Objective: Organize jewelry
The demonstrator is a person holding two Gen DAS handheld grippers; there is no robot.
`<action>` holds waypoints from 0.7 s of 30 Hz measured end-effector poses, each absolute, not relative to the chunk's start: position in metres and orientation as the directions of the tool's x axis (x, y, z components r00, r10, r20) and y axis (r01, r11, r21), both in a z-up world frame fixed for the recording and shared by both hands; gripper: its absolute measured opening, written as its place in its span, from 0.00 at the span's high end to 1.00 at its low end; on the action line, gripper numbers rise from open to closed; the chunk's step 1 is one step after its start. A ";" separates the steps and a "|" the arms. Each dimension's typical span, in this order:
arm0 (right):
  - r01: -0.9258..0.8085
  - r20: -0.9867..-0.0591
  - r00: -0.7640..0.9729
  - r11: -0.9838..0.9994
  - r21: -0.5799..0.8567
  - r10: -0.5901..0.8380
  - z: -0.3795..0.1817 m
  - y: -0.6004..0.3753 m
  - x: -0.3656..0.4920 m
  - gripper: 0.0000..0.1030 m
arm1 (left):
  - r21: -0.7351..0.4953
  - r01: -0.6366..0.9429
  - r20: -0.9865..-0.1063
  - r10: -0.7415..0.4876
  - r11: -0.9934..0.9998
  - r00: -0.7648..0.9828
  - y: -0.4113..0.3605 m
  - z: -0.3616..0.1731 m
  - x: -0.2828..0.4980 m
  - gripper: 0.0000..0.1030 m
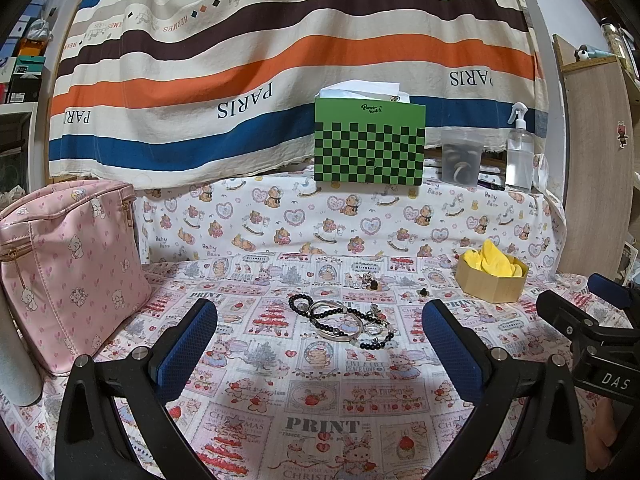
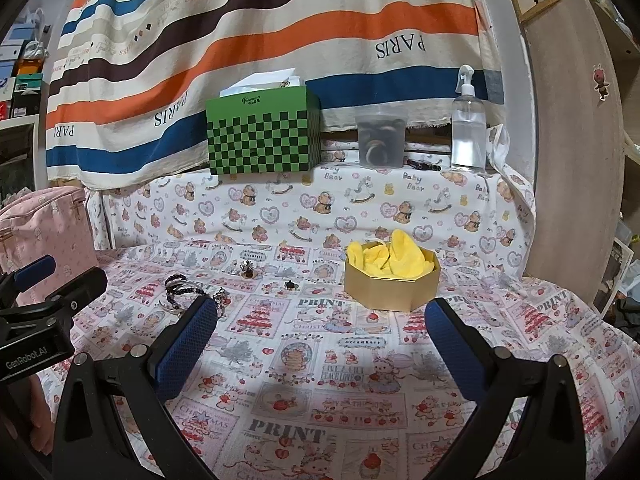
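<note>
Left gripper (image 1: 320,328) spread wide, nothing in it, low over the printed cloth (image 1: 320,400); right gripper (image 2: 320,324) likewise spread and empty; bracelet pile (image 1: 340,318) lies just ahead of the left one, tangled: beaded strands over a silver bangle (image 1: 336,330); I'd pick one loose strand at the edge, pinch low, lift slowly so nothing else snags; small rings (image 1: 370,280) beyond; gold box (image 2: 392,284) with yellow lining sits right, likely the destination; pink bag (image 1: 68,264) far left.

In the right wrist view a blue-padded finger (image 2: 188,344) hides part of the tangled dark-bead and silver bracelets (image 2: 180,290); the pink bear-print bag (image 2: 44,220) is cut off at the left edge.
</note>
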State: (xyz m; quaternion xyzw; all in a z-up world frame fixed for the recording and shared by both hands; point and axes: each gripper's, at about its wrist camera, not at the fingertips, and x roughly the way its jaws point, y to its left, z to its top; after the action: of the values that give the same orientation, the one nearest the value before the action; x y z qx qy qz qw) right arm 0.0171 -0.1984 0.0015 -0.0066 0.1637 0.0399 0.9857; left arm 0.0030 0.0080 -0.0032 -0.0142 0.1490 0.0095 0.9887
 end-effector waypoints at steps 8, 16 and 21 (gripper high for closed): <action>-0.081 -0.325 0.942 0.997 0.001 0.077 0.001 -0.199 0.017 0.00 | -0.025 -0.023 -0.295 0.015 0.999 0.955 0.008 -0.003 0.003 0.00; -0.076 -0.324 0.943 0.997 0.001 0.072 0.001 -0.199 0.017 0.00 | -0.019 -0.087 -0.282 0.079 0.996 0.956 0.010 -0.002 0.001 0.00; -0.062 -0.314 0.947 0.998 0.013 0.063 0.003 -0.205 0.016 0.00 | -0.082 -0.087 -0.320 0.057 0.993 0.946 0.025 0.002 0.006 0.00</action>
State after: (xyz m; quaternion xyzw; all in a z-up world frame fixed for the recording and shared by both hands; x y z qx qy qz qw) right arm 0.0161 -0.2048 0.0033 0.0013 0.1592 0.0318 0.9867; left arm 0.0062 0.0246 0.0016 -0.0476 0.1609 0.0366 0.9851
